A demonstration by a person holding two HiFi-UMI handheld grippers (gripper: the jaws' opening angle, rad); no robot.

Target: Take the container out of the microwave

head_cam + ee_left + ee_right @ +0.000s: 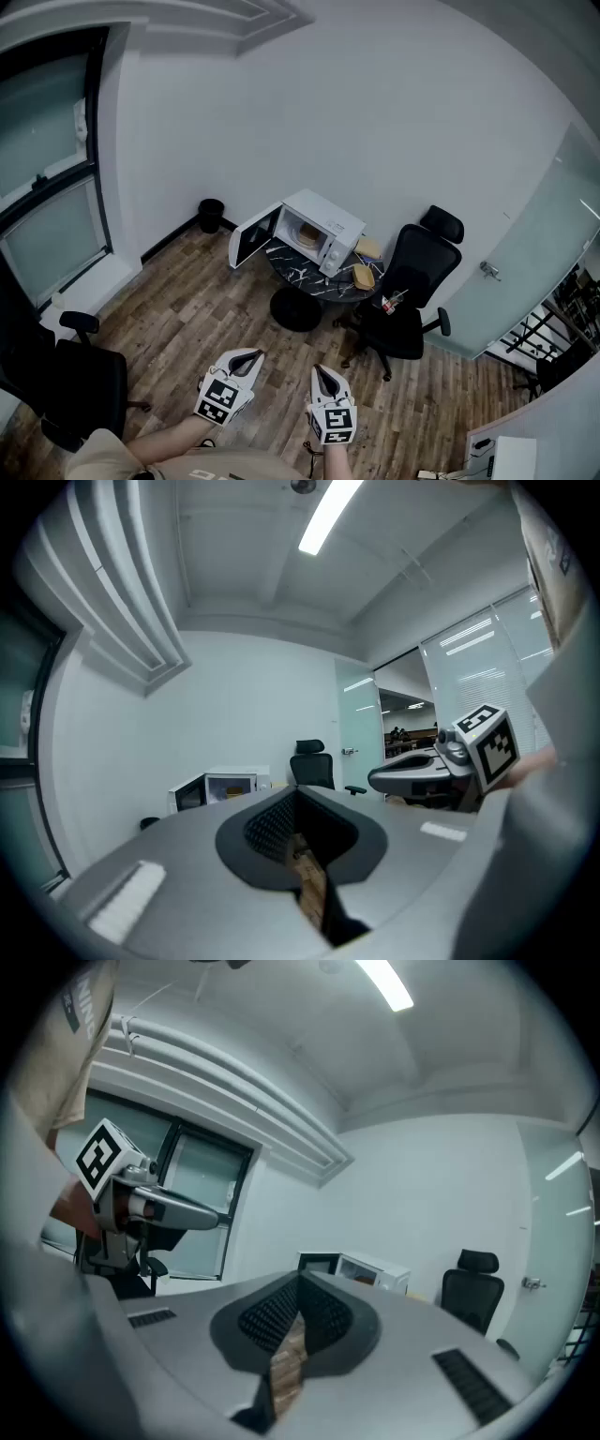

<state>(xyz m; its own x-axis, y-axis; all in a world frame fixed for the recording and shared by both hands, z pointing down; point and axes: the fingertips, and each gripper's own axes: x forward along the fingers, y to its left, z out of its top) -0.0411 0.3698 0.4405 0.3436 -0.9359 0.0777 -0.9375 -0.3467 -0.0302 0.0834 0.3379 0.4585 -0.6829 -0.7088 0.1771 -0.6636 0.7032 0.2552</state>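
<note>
While the left gripper [249,357] and right gripper [322,373] hang low, fingers [267,829] closed on nothing, well back from the surface [289,269], the container [307,235] sits inside the open-doored microwave [336,228].

A black office chair [413,278] stands beside a round dark table [292,273].

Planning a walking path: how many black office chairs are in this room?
2: one black chair right of the round table, a second chair at lower left near the window. More may be hidden.
</note>
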